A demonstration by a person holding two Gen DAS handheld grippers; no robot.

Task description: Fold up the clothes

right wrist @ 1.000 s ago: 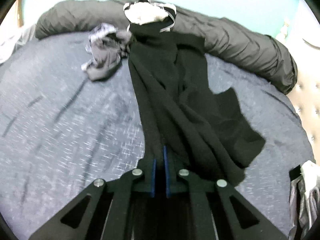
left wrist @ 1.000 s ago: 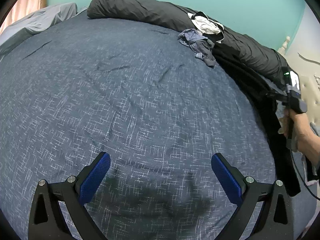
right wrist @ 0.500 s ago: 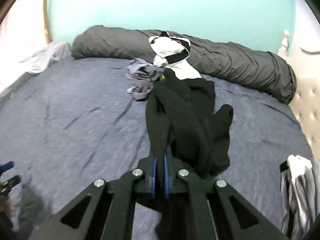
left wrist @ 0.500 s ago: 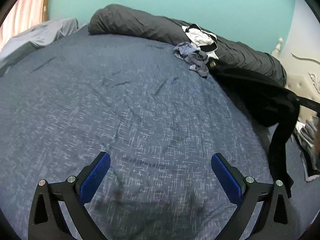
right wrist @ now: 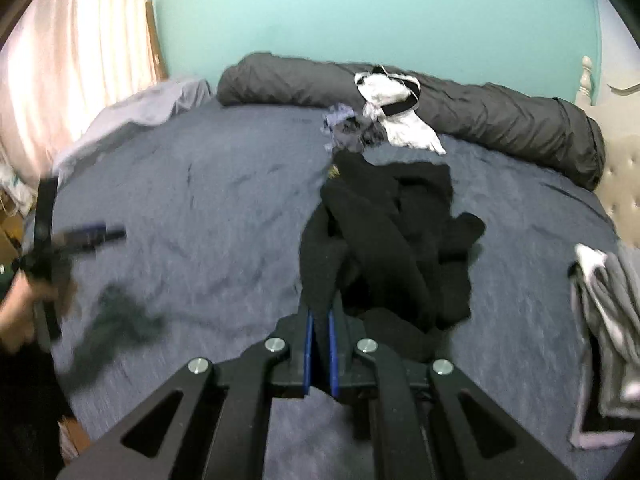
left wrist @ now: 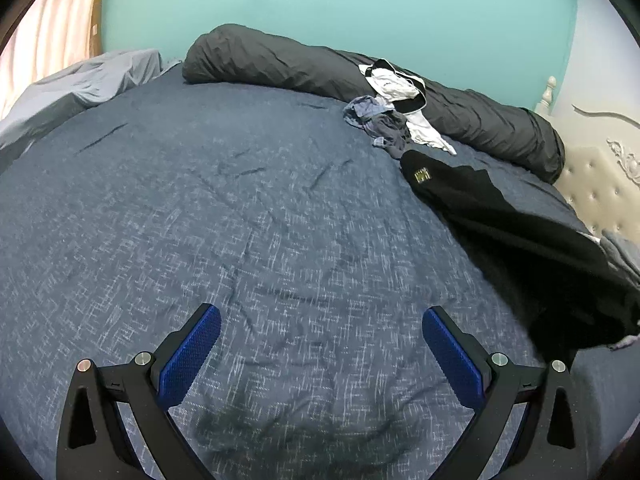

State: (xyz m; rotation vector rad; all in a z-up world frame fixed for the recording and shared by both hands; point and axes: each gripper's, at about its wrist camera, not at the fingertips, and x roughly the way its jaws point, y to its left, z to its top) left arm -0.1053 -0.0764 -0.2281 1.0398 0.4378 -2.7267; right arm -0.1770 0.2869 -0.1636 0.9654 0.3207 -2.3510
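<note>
The right tool is clamped tight on an edge of a black garment, which trails forward in a bunched heap on the blue bed. The left tool hangs wide open and empty above bare bedding. The garment looks soft, limp and fairly light; a second hold at a free corner or hem would probably spread it best.

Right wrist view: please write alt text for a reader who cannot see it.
The right claw is shut on a black garment bunched on a blue bed. Behind lie a white top, a dark duvet roll and a teal wall; the left claw appears blurred at the left.
</note>
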